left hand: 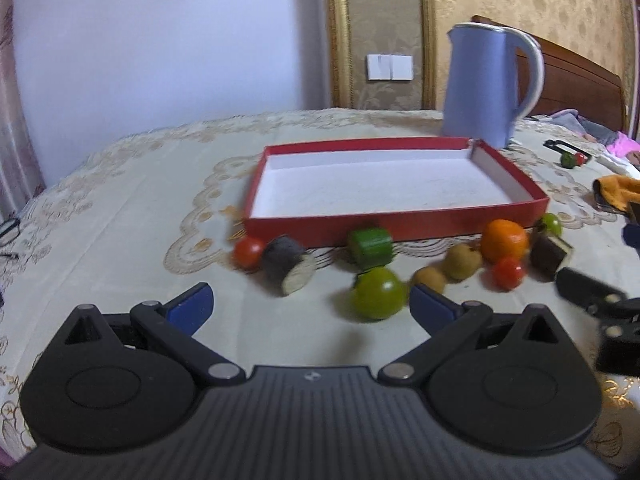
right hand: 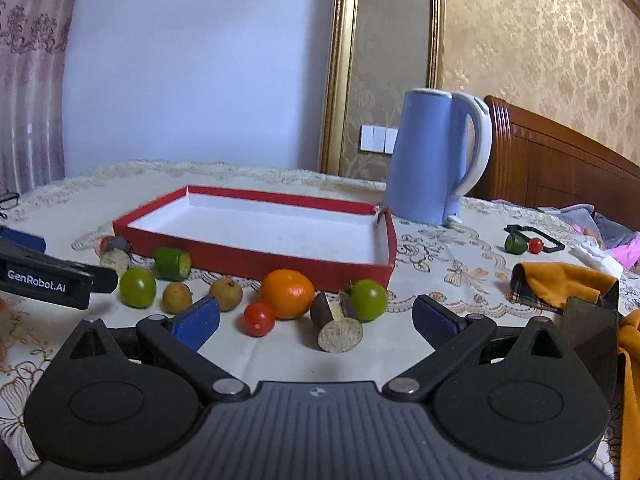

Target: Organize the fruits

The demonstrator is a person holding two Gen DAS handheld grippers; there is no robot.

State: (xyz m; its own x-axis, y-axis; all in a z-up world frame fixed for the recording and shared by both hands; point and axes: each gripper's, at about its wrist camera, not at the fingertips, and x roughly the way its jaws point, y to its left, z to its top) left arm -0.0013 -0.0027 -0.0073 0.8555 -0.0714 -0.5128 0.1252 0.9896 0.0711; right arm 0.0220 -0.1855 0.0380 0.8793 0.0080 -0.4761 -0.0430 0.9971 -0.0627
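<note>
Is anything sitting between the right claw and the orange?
Nothing blocks it. The right claw is open on bare cloth just short of the orange. A small red tomato lies against the orange's left front, and a cut eggplant piece to its right.

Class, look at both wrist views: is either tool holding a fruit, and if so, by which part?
Nothing is held. The left tool and right tool both stand open above the tablecloth, with no fruit between their fingers.

A counter (right hand: 440,264) draped in a cream cloth with gold embroidery carries a shallow red cardboard tray with a white inside (right hand: 256,256) and, behind its right corner, a tall blue plastic kettle (right hand: 424,160). Loose fruits lie before the tray: a round orange mandarin (right hand: 287,294), green tomatoes, red cherry tomatoes. A crumpled orange cloth (right hand: 560,282) rests at right.
</note>
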